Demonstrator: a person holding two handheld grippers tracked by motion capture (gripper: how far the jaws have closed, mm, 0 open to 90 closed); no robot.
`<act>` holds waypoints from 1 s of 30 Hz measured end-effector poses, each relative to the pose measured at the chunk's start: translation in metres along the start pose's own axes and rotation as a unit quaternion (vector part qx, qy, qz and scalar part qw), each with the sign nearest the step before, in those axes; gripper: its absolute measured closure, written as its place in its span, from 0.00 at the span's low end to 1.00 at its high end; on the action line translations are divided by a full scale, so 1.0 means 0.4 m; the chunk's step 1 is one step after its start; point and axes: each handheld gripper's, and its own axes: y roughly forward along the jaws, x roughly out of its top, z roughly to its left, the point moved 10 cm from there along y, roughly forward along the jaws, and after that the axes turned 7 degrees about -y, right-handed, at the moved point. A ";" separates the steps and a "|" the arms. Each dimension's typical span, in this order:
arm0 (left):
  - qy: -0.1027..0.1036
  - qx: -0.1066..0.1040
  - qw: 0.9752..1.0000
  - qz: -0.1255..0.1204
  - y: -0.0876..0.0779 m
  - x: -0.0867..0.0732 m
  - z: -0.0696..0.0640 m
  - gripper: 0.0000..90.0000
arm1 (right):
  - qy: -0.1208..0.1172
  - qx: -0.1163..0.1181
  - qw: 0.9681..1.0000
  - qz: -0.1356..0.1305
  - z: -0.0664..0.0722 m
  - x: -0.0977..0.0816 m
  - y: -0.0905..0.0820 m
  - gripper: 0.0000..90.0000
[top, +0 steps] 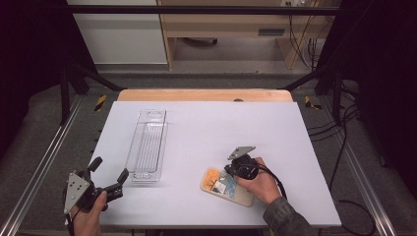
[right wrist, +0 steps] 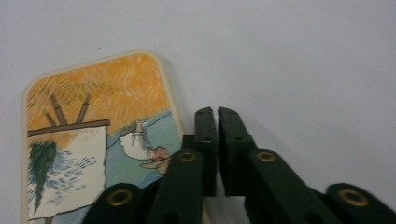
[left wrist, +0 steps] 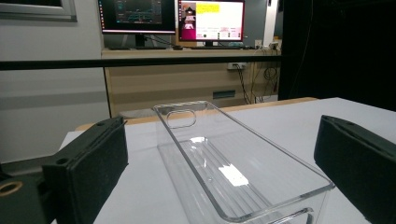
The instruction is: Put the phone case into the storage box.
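No wording is showing legibly anywhere: the two monitors (left wrist: 172,19) are displaying screens too small to read, and the painted card (right wrist: 93,135) is carrying only a picture.

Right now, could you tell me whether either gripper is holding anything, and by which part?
Nothing is held: the left gripper stands open, the right gripper is nearly shut on nothing beside the painted card.

One camera looks down from overhead; the left gripper's looks low along the clear bin (left wrist: 233,172), the right's close over the painted card (right wrist: 93,140)
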 end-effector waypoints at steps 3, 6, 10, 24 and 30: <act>0.000 0.000 1.000 0.000 -0.002 0.000 -0.001 0.03 | 0.020 -0.010 1.000 -0.022 -0.020 0.014 -0.025 0.67; 0.000 0.000 1.000 0.000 -0.002 0.001 0.000 0.03 | 0.027 0.003 0.999 -0.026 -0.020 0.016 -0.058 0.40; 0.000 0.000 1.000 0.000 -0.002 0.001 0.000 0.03 | 0.001 0.007 1.000 -0.026 -0.001 0.010 -0.104 0.14; 0.002 -0.004 1.000 0.001 -0.002 0.001 -0.006 0.03 | -0.042 0.037 0.997 0.047 0.068 -0.118 -0.139 0.07; 0.004 -0.004 1.000 0.002 -0.002 0.000 -0.007 0.03 | -0.043 0.050 0.996 0.064 0.084 -0.151 -0.124 0.07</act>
